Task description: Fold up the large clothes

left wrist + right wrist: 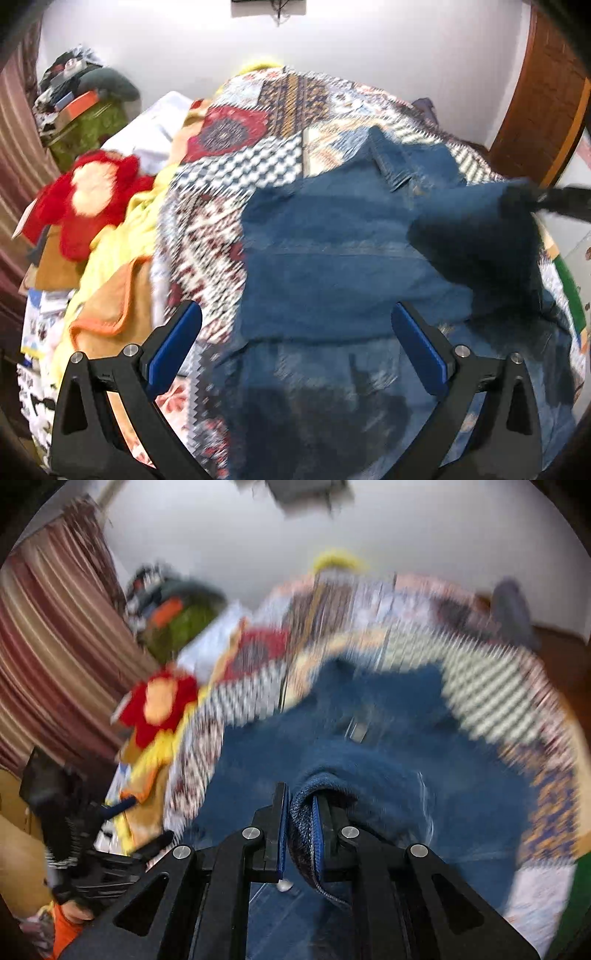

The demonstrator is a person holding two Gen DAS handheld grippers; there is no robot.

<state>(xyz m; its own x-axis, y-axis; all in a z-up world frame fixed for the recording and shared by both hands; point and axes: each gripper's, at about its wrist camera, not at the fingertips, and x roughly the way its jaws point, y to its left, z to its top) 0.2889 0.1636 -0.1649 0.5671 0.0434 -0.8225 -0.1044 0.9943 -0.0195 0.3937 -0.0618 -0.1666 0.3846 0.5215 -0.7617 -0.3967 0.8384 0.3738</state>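
A blue denim jacket (332, 258) lies spread on a patterned patchwork bedspread (243, 147). My left gripper (295, 325) hovers above the jacket's near part, its blue-padded fingers (173, 343) wide apart with nothing between them. My right gripper (301, 805) is shut on a thick fold of the denim jacket (369, 746), which drapes over its right finger. In the left wrist view the right gripper (524, 201) shows as a dark blur at the jacket's right edge, lifting a sleeve. The right wrist view is heavily motion-blurred.
Left of the jacket lie a red and cream flower cushion (88, 195), yellow cloth (122, 240) and an orange towel (118, 306). A cluttered green stand (85, 122) sits at the back left by a striped curtain (55, 646). A wooden door (543, 99) stands at the right.
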